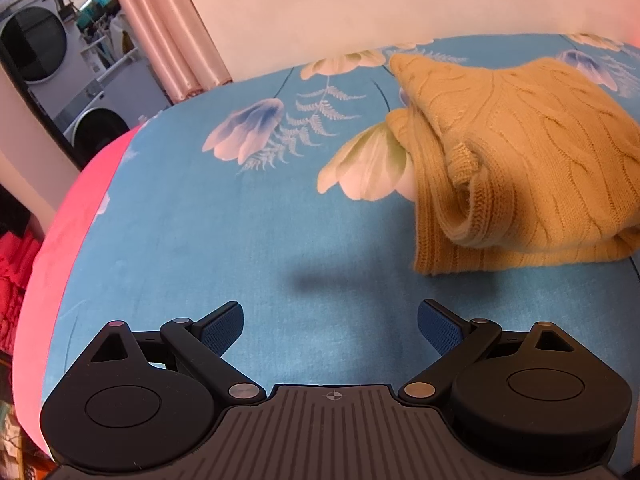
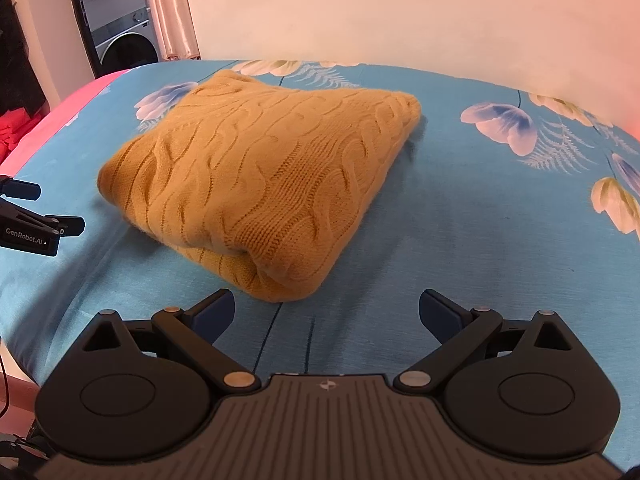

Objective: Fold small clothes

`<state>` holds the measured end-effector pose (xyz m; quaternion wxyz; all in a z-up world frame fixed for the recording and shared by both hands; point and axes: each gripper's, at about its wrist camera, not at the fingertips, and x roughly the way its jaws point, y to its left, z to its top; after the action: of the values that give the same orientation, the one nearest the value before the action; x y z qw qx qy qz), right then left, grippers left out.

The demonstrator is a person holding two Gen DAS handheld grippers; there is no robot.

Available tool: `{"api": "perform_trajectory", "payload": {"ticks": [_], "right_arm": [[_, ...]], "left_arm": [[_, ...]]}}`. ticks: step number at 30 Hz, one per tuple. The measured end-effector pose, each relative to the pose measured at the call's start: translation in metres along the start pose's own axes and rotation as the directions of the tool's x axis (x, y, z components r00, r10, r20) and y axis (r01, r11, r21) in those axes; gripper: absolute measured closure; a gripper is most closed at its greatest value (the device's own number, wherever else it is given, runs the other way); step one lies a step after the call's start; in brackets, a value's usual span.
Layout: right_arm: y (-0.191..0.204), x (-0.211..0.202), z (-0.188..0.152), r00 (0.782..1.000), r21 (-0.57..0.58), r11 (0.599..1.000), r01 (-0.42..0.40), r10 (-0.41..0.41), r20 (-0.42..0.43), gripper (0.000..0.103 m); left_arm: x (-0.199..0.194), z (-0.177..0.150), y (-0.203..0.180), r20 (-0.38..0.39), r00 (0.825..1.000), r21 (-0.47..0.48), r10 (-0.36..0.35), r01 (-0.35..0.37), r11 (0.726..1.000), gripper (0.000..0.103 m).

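Observation:
A mustard-yellow cable-knit sweater (image 2: 264, 176) lies folded in a compact bundle on the blue floral bedsheet (image 2: 460, 216). In the left wrist view the sweater (image 1: 520, 160) sits ahead and to the right, its ribbed hem and a cuff showing at the near left side. My left gripper (image 1: 330, 326) is open and empty, hovering over bare sheet short of the sweater. My right gripper (image 2: 326, 314) is open and empty, just short of the bundle's near corner. The left gripper also shows at the left edge of the right wrist view (image 2: 36, 216).
A pink bed edge (image 1: 60, 248) runs along the left side. A pale wall (image 1: 360, 4) stands behind the bed. A pink curtain (image 1: 168, 32) and stacked laundry machines (image 1: 52, 64) are at the far left. Red cloth (image 1: 12, 272) lies beside the bed.

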<state>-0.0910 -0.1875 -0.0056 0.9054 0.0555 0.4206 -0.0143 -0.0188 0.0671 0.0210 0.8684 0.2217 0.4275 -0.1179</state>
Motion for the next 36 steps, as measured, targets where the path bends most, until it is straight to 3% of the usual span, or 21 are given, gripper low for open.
{"api": "perform_trajectory", "payload": {"ticks": [36], "right_arm": [[0.013,0.006,0.004,1.000,-0.034,0.999,-0.015,0.014,-0.012,0.003]], "left_arm": [[0.008,-0.001,-0.003,-0.026,1.000,0.015,0.002,-0.002,1.000,0.000]]}}
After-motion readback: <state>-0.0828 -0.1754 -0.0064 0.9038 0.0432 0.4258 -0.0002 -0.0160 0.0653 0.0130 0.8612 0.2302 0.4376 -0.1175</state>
